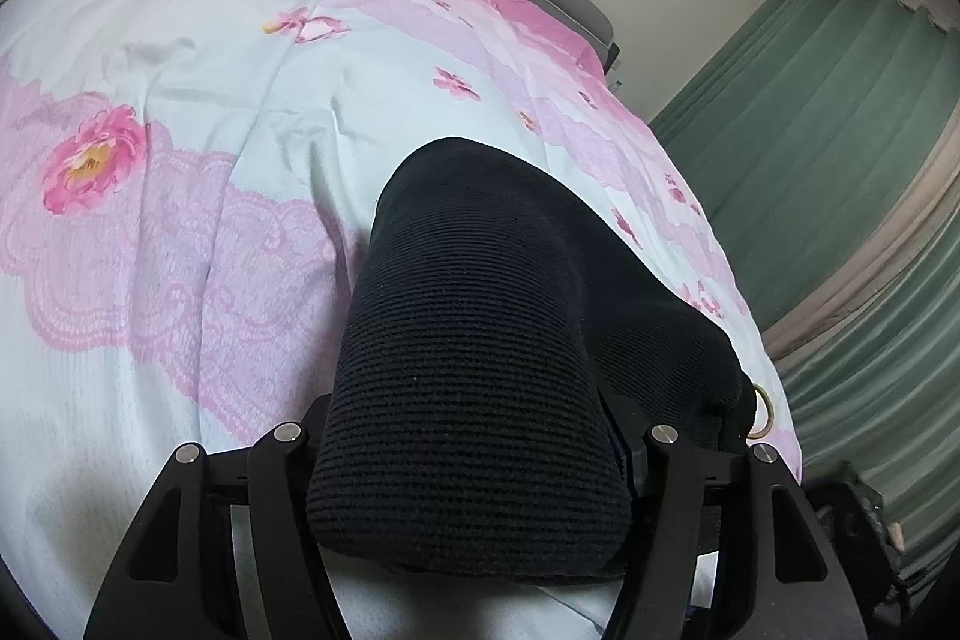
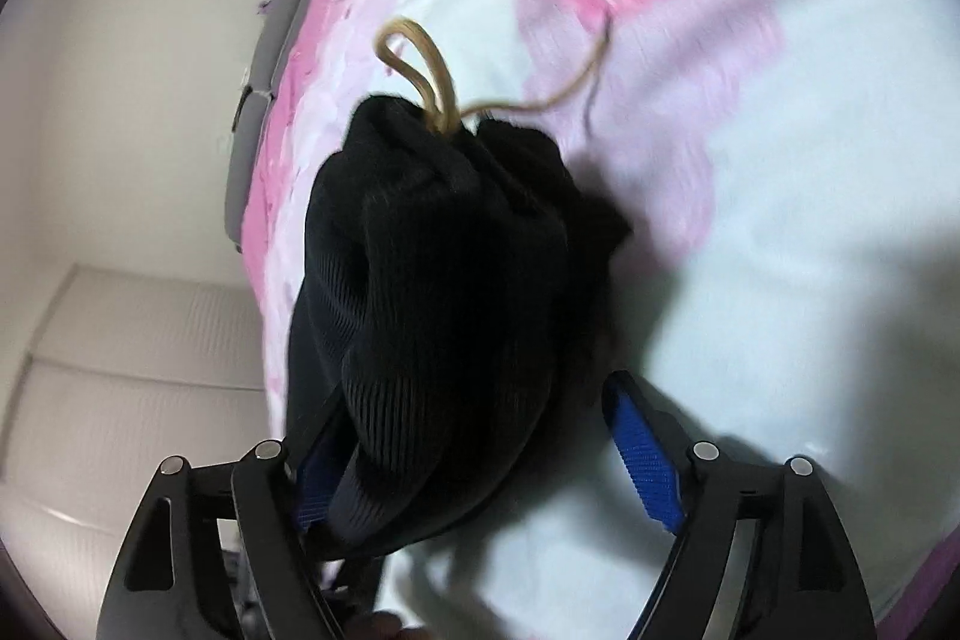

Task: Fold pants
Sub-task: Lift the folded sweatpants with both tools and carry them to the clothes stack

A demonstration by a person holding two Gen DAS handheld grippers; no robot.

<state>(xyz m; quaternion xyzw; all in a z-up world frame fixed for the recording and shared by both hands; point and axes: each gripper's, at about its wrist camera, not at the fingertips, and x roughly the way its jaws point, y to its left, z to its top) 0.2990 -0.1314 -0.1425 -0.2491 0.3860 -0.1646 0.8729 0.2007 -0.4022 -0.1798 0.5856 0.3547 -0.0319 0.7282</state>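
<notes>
the black ribbed pants (image 1: pixel 480 340) lie bunched on a bed sheet (image 1: pixel 180 160) with pink flowers, and they reach back between the fingers of both grippers. in the left wrist view the left gripper (image 1: pixel 474 466) has its jaws close against the thick folded cloth on both sides, so it pinches the pants. in the right wrist view the right gripper (image 2: pixel 480 436) is spread wide; the pants (image 2: pixel 432 292) lean on its left finger, and the blue pad (image 2: pixel 642 466) of the other finger is bare, apart from the cloth. a tan drawstring (image 2: pixel 420 64) sticks out from the far end of the pants.
</notes>
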